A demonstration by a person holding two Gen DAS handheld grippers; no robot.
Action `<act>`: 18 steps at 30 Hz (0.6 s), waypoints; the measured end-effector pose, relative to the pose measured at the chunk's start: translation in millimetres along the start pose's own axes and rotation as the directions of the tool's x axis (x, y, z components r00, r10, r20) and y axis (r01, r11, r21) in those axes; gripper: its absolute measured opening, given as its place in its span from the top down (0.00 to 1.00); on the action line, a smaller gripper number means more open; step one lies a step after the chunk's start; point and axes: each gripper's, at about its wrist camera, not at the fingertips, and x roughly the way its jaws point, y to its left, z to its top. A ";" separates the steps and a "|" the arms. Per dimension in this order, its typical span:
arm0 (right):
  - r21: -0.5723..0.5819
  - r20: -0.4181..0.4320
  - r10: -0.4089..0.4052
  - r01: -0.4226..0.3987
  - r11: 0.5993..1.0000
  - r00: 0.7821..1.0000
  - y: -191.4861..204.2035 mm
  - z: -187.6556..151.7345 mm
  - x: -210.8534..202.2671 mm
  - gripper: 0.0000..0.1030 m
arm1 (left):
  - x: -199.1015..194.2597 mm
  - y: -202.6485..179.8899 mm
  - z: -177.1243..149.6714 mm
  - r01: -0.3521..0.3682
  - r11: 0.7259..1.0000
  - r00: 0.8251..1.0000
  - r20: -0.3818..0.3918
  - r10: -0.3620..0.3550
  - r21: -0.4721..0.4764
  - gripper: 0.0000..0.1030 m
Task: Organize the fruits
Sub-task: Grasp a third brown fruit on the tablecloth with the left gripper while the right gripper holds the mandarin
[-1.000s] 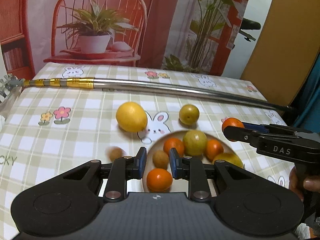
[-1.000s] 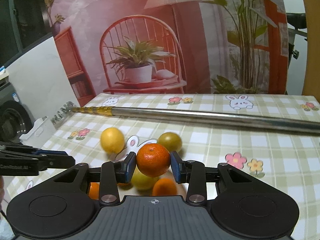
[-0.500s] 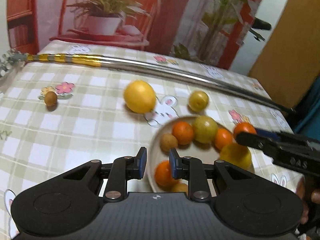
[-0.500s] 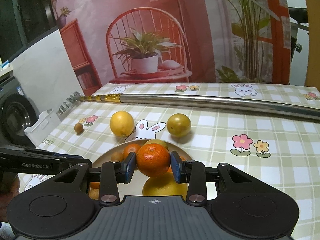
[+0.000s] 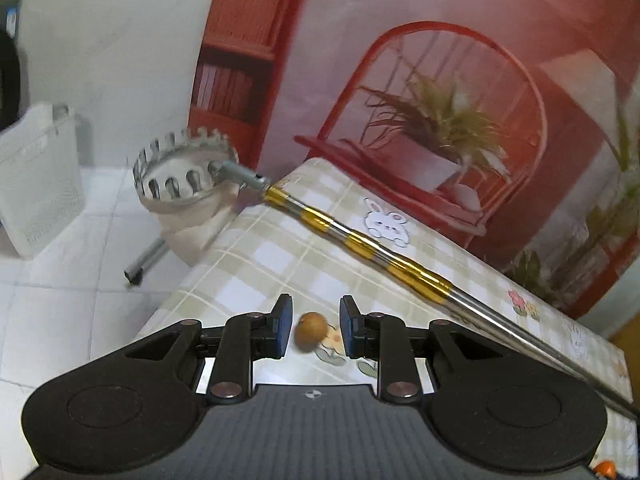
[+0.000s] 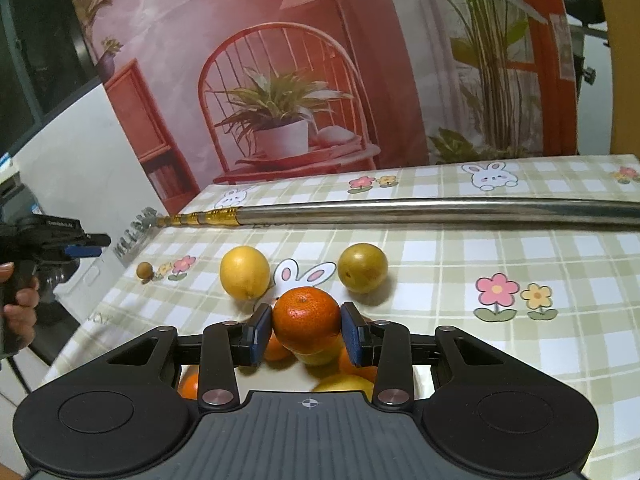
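Observation:
My right gripper point(image 6: 306, 320) is shut on an orange mandarin point(image 6: 306, 314), held just above a plate point(image 6: 260, 378) with several oranges and yellow fruits. Behind it on the checked cloth lie a lemon point(image 6: 245, 272) and a greenish-yellow round fruit point(image 6: 363, 267). A small brown fruit point(image 6: 145, 270) rests near the table's left end. My left gripper point(image 5: 315, 309) is shut and holds nothing; the small brown fruit point(image 5: 310, 334) shows in the narrow gap between its fingers, on the cloth beyond them. In the right wrist view the left gripper point(image 6: 86, 245) hovers left of the table, apart from that fruit.
A long metal pole point(image 6: 400, 210) with gold bands lies across the back of the table; its toothed picker head point(image 5: 184, 168) overhangs the left end. A white basket point(image 5: 36, 176) stands on the tiled floor. A person's hand point(image 6: 20, 300) grips the left gripper's handle.
The left gripper has swung left from over the plate to the table's left end, and the small brown fruit has rolled there. The right gripper has kept still with the mandarin.

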 end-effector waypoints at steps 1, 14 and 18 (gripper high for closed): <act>0.001 -0.002 0.001 -0.001 1.000 1.000 1.2 1.1 2.9 0.66 | 7.8 6.6 2.6 0.015 0.999 1.000 -0.016 -0.016 -0.034 0.74; -0.009 -0.040 -0.017 0.017 1.000 0.999 6.3 1.2 18.0 0.66 | 69.5 17.3 -3.6 0.005 0.997 0.994 -0.107 -0.013 -0.076 0.64; 0.002 -0.043 -0.024 0.024 1.000 0.999 2.8 0.8 18.9 0.66 | 73.9 19.1 -6.1 -0.021 0.997 0.990 -0.139 0.009 -0.079 0.64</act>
